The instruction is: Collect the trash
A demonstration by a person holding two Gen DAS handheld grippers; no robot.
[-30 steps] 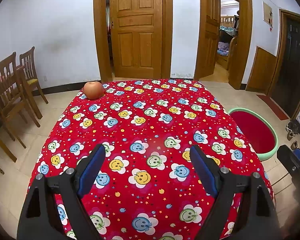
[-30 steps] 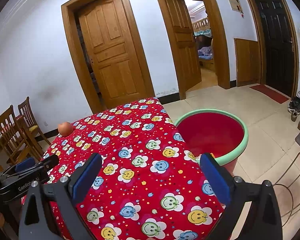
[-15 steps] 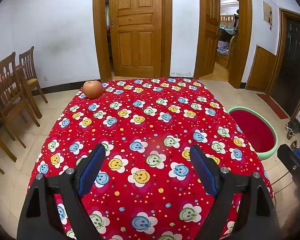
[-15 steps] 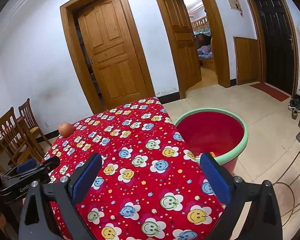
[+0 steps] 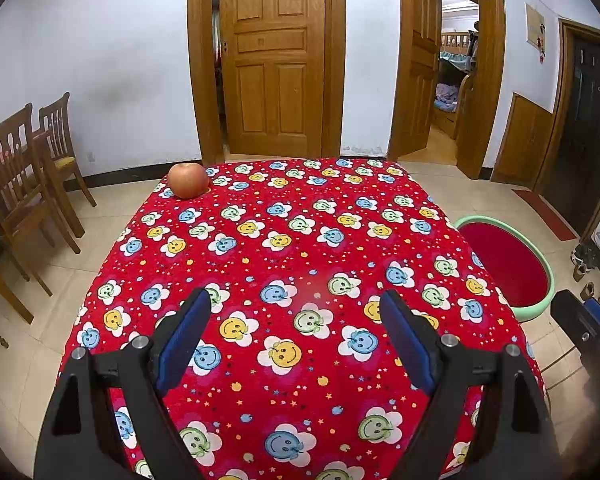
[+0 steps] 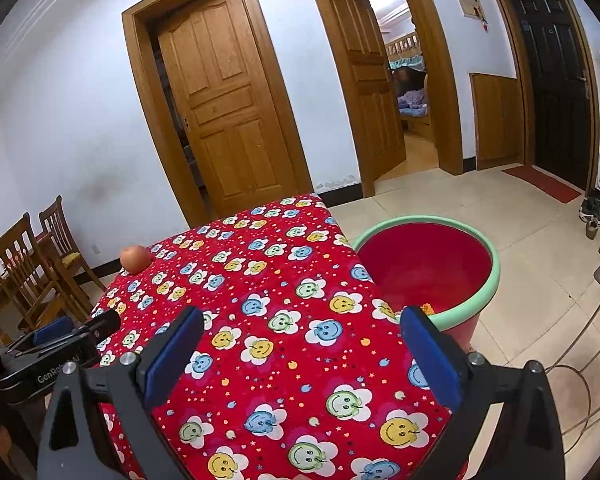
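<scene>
An apple [image 5: 187, 179] sits at the far left corner of the table, which is covered by a red smiley-flower cloth [image 5: 300, 248]; the apple [image 6: 135, 258] also shows in the right wrist view. Beside the table's right edge stands a red bin with a green rim [image 6: 496, 264], with a small orange scrap [image 6: 429, 309] low inside it. My left gripper [image 5: 296, 300] hangs open over the near part of the cloth, nothing between its fingers. My right gripper [image 6: 300, 316] is open too, over the table's near right corner, empty.
Wooden chairs [image 5: 24, 176] stand on the tiled floor left of the table. A closed wooden door [image 5: 274, 60] and an open doorway [image 5: 452, 80] are behind it. Shoes [image 6: 594, 220] and a wire stand [image 6: 580, 364] lie right of the bin [image 5: 544, 272].
</scene>
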